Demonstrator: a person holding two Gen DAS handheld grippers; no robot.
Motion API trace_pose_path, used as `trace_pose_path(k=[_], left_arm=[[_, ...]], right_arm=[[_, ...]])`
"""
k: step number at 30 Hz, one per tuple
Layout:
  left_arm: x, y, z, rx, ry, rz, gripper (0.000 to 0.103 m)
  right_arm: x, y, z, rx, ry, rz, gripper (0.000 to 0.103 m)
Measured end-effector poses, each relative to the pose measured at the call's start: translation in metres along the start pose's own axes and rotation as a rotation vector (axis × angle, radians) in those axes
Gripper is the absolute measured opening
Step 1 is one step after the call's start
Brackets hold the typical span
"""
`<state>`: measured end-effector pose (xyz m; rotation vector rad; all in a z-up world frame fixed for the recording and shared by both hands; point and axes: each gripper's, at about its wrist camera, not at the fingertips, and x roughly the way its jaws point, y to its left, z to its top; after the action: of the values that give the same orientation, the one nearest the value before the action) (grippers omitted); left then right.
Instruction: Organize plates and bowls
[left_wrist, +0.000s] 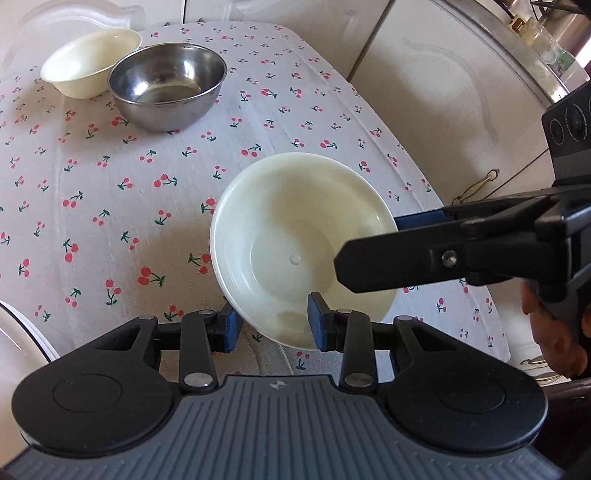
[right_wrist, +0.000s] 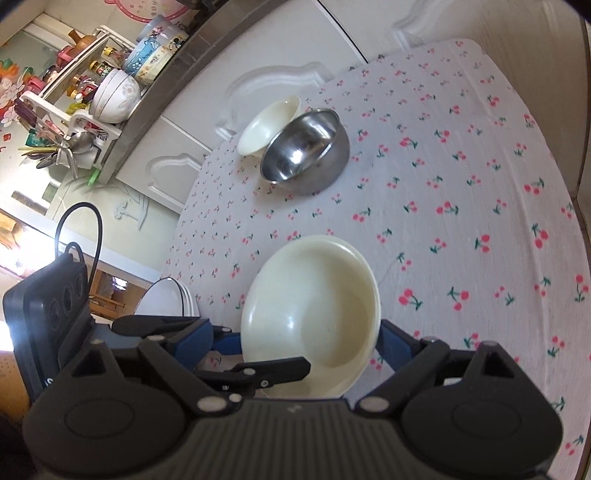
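Note:
A cream bowl (left_wrist: 291, 254) (right_wrist: 314, 306) sits tilted over the cherry-print tablecloth (left_wrist: 110, 206). My left gripper (left_wrist: 273, 325) straddles its near rim, one blue pad outside and one inside, with a gap at each pad. My right gripper (left_wrist: 365, 240) (right_wrist: 314, 350) comes in from the right with one finger over the bowl's inside and the other outside its rim, also wide. A steel bowl (left_wrist: 168, 88) (right_wrist: 306, 151) and a second cream bowl (left_wrist: 90, 57) (right_wrist: 267, 123) stand touching at the far side of the table.
White plates (right_wrist: 166, 299) (left_wrist: 18, 339) lie at the table's near left edge. White cabinet doors (left_wrist: 424, 74) stand behind the table. A dish rack with a patterned bowl (right_wrist: 114, 96) sits on a counter beyond.

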<state>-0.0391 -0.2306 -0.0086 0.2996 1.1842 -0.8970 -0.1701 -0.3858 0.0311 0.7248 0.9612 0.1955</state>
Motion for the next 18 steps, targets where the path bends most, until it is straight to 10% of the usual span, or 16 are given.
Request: trace_pose_path(k=[18], left_arm=[[-0.069,0.059,0.03,-0.218,-0.111,0.01,0.063]], right_arm=[[-0.032,0.007,0.057,0.133,-0.159,0.034,0.099]])
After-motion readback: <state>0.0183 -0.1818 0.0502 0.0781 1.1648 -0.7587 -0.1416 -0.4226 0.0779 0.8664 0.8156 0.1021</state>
